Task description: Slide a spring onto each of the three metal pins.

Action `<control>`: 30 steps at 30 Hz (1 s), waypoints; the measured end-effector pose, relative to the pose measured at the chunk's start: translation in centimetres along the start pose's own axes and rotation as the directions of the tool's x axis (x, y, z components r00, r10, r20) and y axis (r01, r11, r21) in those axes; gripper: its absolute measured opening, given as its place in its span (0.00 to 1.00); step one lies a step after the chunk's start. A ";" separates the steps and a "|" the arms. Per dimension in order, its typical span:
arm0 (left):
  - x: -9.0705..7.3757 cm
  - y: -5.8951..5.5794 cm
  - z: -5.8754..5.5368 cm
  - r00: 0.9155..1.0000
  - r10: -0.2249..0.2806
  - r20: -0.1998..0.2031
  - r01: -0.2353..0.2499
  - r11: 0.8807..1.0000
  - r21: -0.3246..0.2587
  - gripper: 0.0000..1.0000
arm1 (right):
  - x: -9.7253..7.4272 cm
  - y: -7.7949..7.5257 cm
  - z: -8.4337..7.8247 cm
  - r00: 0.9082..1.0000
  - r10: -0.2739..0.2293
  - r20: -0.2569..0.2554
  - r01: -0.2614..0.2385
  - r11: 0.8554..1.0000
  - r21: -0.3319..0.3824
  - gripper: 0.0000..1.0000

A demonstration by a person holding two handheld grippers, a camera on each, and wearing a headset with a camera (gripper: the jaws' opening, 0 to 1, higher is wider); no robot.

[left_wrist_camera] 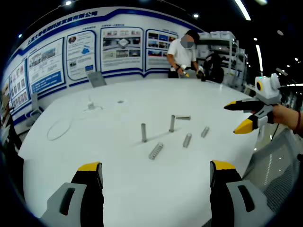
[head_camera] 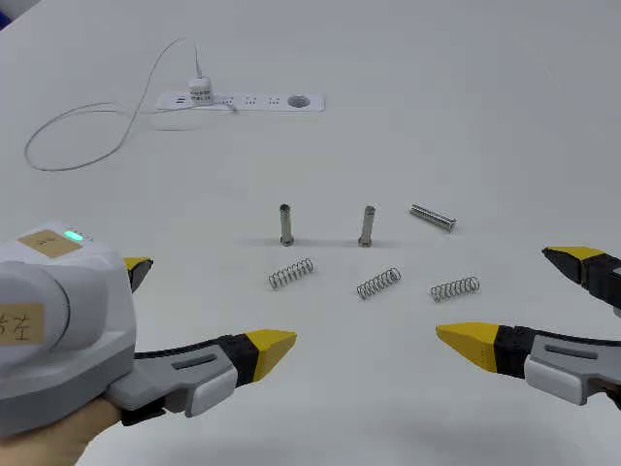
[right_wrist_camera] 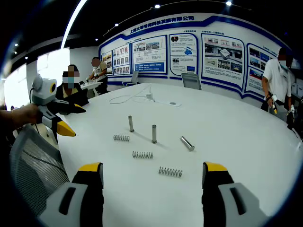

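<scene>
step: opening, no spring threaded (none picked up) | left gripper (head_camera: 212,301) and right gripper (head_camera: 500,293) wide, empty | middle pin (head_camera: 367,225) upright; left pin (head_camera: 285,224) upright beside it; third pin (head_camera: 433,217) lying on its other side; springs (head_camera: 378,282) rowed just before it | next: pinch one spring, line it over a pin

White table (head_camera: 437,78), blue-trimmed poster wall (right_wrist_camera: 189,47), ceiling lights (left_wrist_camera: 244,9)

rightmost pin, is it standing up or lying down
Lying down: the rightmost pin lies flat on the table, while the left pin and middle pin stand upright.
</scene>
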State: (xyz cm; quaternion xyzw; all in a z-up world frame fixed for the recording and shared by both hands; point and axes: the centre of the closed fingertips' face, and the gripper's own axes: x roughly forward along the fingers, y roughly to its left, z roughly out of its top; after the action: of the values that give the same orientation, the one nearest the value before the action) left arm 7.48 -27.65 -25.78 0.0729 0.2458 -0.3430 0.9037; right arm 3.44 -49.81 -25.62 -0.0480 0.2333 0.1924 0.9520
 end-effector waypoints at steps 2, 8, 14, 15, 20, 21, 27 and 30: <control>0.0 0.0 0.0 1.000 -0.001 0.000 0.001 1.000 0.000 0.95 | 0.0 0.0 -0.1 1.000 0.000 -0.003 0.000 1.000 -0.002 0.86; -0.2 0.0 0.1 1.000 -0.001 0.002 0.001 1.000 -0.002 0.95 | -0.4 -0.1 -0.1 1.000 -0.005 -0.003 0.005 1.000 0.001 0.83; -0.4 -0.2 0.4 1.000 -0.005 0.005 0.005 1.000 0.005 0.95 | -0.6 -0.2 -0.2 1.000 -0.009 -0.011 0.009 1.000 0.002 0.82; -0.4 -0.2 0.4 1.000 -0.005 0.006 0.005 1.000 0.005 0.95 | -0.6 -0.2 -0.2 1.000 -0.009 -0.012 0.009 1.000 0.001 0.82; -0.4 -0.2 0.6 1.000 -0.008 0.008 0.008 1.000 0.009 0.95 | -0.8 -0.5 -0.4 1.000 -0.013 -0.021 0.013 1.000 0.000 0.80; -0.4 -0.2 0.6 1.000 -0.008 0.008 0.008 1.000 0.009 0.95 | -0.8 -0.5 -0.4 1.000 -0.013 -0.022 0.013 1.000 -0.001 0.80; -0.4 -0.2 0.7 1.000 -0.006 0.008 0.006 1.000 0.012 0.95 | -0.9 -0.7 -0.5 0.999 -0.011 -0.034 0.011 1.000 -0.005 0.76; -0.4 -0.2 0.7 1.000 -0.008 0.010 0.008 1.000 0.011 0.95 | -0.9 -1.0 -0.6 0.999 -0.021 -0.040 0.020 1.000 -0.008 0.74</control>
State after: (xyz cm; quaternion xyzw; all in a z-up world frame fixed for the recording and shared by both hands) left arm 7.37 -27.79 -24.94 0.0751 0.2399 -0.3482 0.9031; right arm 2.84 -51.18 -25.68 -0.0578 0.2510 0.1825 0.9489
